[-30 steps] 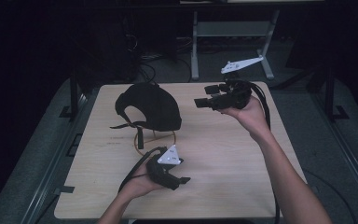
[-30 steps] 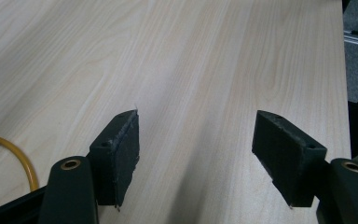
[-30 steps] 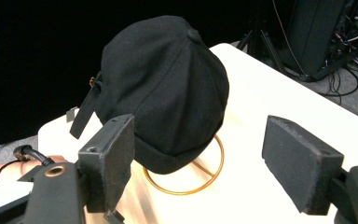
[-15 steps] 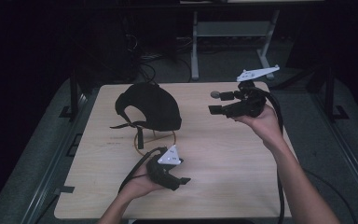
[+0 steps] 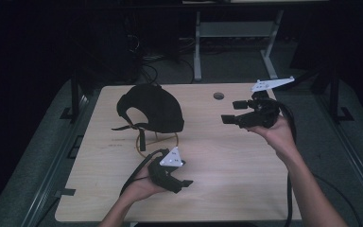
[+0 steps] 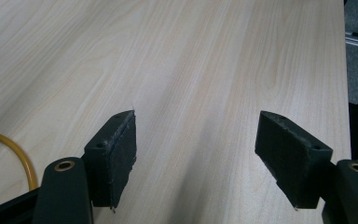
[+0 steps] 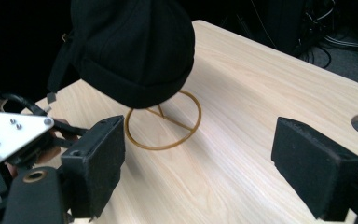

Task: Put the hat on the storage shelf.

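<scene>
Progress: nothing grasped, all handling pending | black cap (image 5: 151,108): on gold wire stand (image 5: 158,142), surface (image 5: 246,165) far-left | left gripper (image 5: 182,182): jaws apart, empty, low | right gripper (image 5: 231,112): jaws apart, empty, raised, facing cap

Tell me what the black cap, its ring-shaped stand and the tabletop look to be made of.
Black cap: soft matte fabric, judging by its dull, light-absorbing surface and dangling strap. Ring-shaped stand: thin bent wire, likely metal, with a brass-yellow tone. Tabletop: pale wood or wood-look laminate; grain lines show, finish smooth with low sheen.
</scene>
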